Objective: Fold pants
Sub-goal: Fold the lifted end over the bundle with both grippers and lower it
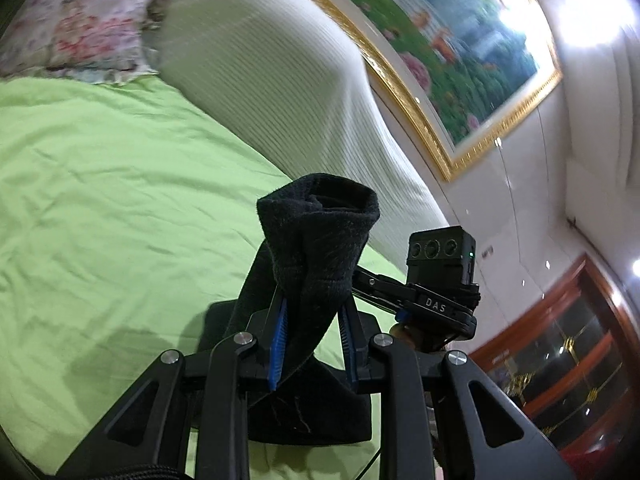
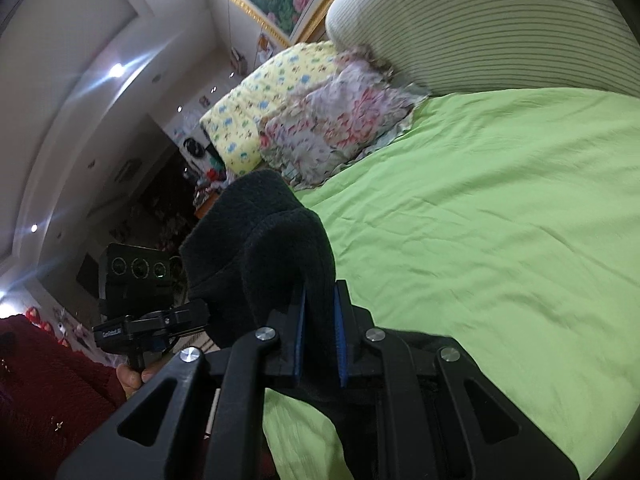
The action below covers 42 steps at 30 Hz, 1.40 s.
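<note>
The bed (image 1: 100, 184) is the largest thing, covered with a light green sheet (image 2: 500, 220) that has soft wrinkles. At the head of the bed stands a wide headboard (image 1: 272, 80) of pale ribbed fabric. Above the headboard, on the white wall, hangs a painting (image 1: 452, 40) of a garden in a gold frame. Against the headboard, on the sheet, lie two pillows: a floral pillow (image 2: 340, 120) in pink and grey, and behind it a yellow pillow (image 2: 256, 104) with small blue and green prints. In the left wrist view a dark red wooden cabinet (image 1: 560, 360) stands far from the bed.

The black pants (image 1: 316, 248) are raised above the sheet, held up between the two grippers, and their thick fleecy cloth hangs down toward the bed. The left gripper (image 1: 312, 312) has its blue-padded fingers (image 1: 280, 336) closed on a bunched fold of the pants. The right gripper (image 2: 320, 312) also has its fingers (image 2: 342, 332) pressed on the cloth, which rises over them in a rounded bundle. Each view shows the other gripper with its camera just beside the pants. A hand (image 2: 130, 380) with a dark red sleeve (image 2: 48, 380) holds the left gripper's handle.
</note>
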### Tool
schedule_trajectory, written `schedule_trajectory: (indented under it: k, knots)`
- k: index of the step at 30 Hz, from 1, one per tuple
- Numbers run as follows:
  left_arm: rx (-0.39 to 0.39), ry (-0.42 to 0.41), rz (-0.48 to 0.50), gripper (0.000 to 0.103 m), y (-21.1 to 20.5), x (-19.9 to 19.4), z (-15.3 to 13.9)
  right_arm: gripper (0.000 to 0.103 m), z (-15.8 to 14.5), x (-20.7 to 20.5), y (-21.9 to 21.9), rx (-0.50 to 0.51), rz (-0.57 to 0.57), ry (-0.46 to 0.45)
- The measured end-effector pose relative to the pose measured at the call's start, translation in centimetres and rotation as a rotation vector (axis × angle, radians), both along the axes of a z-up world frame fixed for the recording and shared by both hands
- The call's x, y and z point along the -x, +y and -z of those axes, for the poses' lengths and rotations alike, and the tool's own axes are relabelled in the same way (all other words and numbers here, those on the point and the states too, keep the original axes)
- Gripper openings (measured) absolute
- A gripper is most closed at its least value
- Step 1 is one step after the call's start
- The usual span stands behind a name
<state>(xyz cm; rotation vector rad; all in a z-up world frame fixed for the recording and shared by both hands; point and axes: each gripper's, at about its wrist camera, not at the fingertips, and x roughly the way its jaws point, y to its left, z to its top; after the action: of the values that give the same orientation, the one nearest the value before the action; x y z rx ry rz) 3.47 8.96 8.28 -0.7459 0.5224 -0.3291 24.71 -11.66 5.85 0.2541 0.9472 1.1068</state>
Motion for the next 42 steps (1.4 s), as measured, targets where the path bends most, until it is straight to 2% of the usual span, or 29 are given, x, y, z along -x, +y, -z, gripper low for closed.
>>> schedule_trajectory:
  k: [10, 18, 19, 21, 31, 42]
  knots:
    - [-0.082, 0.014, 0.131, 0.022, -7.7, -1.5, 0.7, 0.010, 2.3, 0.8, -5.8, -0.057, 0.130, 0.032]
    - [-0.138, 0.057, 0.250, 0.022, -13.6, -2.6, 2.6, 0.007, 3.4, 1.6, -8.2, -0.075, 0.183, 0.051]
    - [-0.143, 0.062, 0.260, 0.022, -14.1, -2.7, 2.8, 0.002, 3.5, 1.7, -8.6, -0.076, 0.187, 0.054]
    - [-0.155, 0.076, 0.283, 0.022, -15.3, -2.9, 3.3, 0.000, 3.7, 2.0, -9.0, -0.071, 0.199, 0.054]
    - [-0.193, 0.110, 0.361, 0.022, -18.9, -4.4, 4.8, 0.000, 4.7, 4.1, -11.7, -0.057, 0.269, 0.069]
    - [-0.215, 0.172, 0.449, 0.027, -21.5, -6.8, 7.4, 0.001, 4.6, 8.7, -16.6, 0.007, 0.489, 0.050]
